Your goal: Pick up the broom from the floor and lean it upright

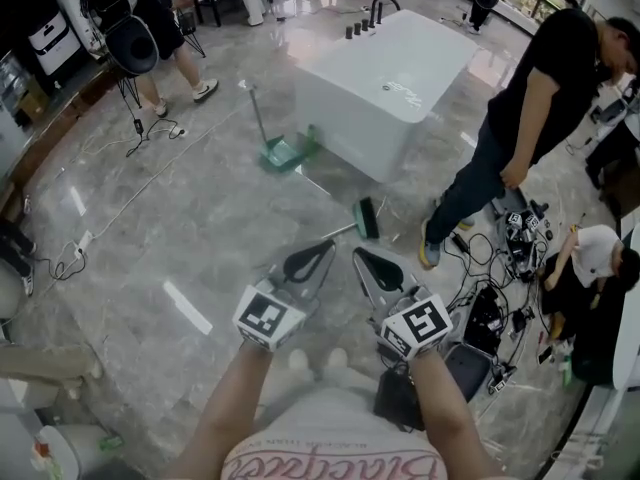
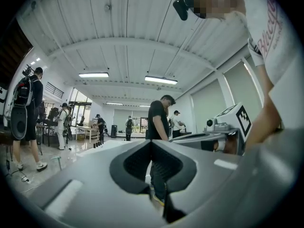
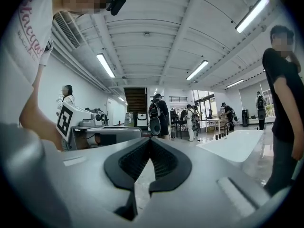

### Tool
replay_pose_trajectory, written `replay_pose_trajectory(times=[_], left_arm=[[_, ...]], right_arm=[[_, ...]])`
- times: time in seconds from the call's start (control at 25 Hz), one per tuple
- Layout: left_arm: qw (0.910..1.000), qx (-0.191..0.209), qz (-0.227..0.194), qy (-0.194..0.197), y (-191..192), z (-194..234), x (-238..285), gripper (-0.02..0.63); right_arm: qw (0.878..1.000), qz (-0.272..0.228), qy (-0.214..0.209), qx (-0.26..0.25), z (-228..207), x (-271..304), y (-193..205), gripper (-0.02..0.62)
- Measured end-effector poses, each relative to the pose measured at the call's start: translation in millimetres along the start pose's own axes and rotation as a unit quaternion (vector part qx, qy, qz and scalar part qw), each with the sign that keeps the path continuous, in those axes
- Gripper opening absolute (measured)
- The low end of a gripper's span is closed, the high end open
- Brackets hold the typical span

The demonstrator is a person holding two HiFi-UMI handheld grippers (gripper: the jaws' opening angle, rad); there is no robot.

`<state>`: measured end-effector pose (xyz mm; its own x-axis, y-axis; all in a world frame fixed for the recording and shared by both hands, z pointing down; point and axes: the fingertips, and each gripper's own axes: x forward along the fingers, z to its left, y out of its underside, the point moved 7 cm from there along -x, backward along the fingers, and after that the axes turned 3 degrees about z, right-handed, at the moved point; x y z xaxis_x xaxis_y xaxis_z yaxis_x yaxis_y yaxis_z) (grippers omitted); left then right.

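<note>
The broom (image 1: 366,218) lies flat on the grey marble floor in the head view, its green brush head toward the white tub and its thin pale handle running down-left. My left gripper (image 1: 312,256) and right gripper (image 1: 370,262) are held level side by side, nearer to me than the broom and apart from it. Each has its jaws together with nothing between them. In the left gripper view the left gripper (image 2: 152,142) is closed at its tips, and the right gripper view shows the right gripper (image 3: 150,140) the same. The broom appears in neither gripper view.
A white bathtub (image 1: 390,78) stands beyond the broom. A green dustpan (image 1: 285,154) with an upright handle sits at its left corner. A person in black (image 1: 520,118) stands right; cables and gear (image 1: 495,268) litter the floor there. Other people stand at the back left.
</note>
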<state>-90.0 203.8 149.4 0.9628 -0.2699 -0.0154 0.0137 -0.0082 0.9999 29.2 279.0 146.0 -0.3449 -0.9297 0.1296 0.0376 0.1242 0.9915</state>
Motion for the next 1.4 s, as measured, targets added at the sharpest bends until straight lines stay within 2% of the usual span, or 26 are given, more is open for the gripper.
replay_pose_trajectory(times=[0.32,0.68,0.76,1.0,1.4], left_arm=[[0.9995,-0.004,0.0,-0.032,3,1,15,0.0],[0.9968,-0.026,0.005,-0.075,17,13,14,0.0],[0.997,-0.025,0.005,-0.073,18,18,20,0.0],[0.9986,0.012,0.02,-0.047,15,58,56,0.0],[0.999,-0.009,0.04,-0.019,39,157,74,0.0]], right_arm=[[1.0,-0.002,-0.022,0.005,-22,-2,0,0.002],[0.999,0.01,-0.044,-0.002,-38,9,10,0.002],[0.999,0.016,-0.049,-0.006,-43,16,11,0.002],[0.998,0.018,-0.053,-0.017,-67,65,9,0.002],[0.999,0.036,-0.031,-0.02,-102,159,13,0.002]])
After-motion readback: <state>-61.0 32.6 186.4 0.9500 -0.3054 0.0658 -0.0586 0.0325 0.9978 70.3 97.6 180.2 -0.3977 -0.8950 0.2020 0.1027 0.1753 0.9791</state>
